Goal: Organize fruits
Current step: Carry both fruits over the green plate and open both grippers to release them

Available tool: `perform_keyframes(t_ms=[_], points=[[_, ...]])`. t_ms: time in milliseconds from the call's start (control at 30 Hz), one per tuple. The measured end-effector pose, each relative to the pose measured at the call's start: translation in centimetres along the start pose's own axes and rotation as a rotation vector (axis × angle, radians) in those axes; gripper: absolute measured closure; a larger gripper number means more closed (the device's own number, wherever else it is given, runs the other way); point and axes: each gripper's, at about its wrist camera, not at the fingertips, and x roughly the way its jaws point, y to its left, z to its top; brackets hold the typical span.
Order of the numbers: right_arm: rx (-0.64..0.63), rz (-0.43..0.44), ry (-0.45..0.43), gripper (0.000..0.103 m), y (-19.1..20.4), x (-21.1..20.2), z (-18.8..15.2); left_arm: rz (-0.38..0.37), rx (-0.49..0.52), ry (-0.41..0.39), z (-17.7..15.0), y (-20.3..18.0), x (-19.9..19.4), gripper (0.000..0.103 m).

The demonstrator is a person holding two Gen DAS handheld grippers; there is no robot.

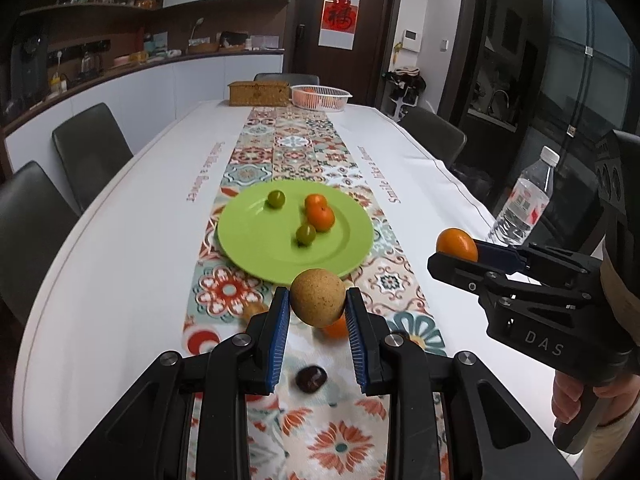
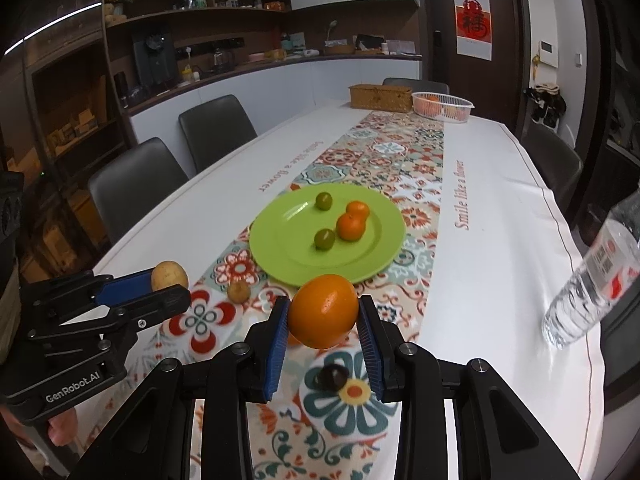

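Left gripper clamps tan fruit between blue pads; right gripper clamps orange; both held clear above runner, probably for carrying to green plate just ahead, which holds four small fruits.

Water bottle at the table's right edge: top cut off by the frame in the right wrist view, label blurred. An orange fruit on the table is mostly hidden behind the brown fruit and a blue pad. Contents of the white basket too small to identify. Shelf items blurred and indistinct.
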Motion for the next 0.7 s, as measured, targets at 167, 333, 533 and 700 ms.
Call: perform_keyframes(t_ms=[167,333,533,700], points=[[0.002,0.002,0.002,0.068,-0.2,1.3,1.4,0.000,0.008,0.004,1.4,0.8,1.3,0.075],[-0.007,-0.003,0.014,0.068,-0.2,3.1,2.6,-0.003,0.007,0.015,2.9,1.8,2.9,0.075],[-0.004,0.001,0.037,0.068,-0.4,5.3,3.6,0.002,0.022,0.031,4.1,2.7,5.1,0.075],[-0.013,-0.001,0.068,0.068,-0.6,7.8,4.1,0.003,0.021,0.055,4.8,3.8,7.4,0.075]])
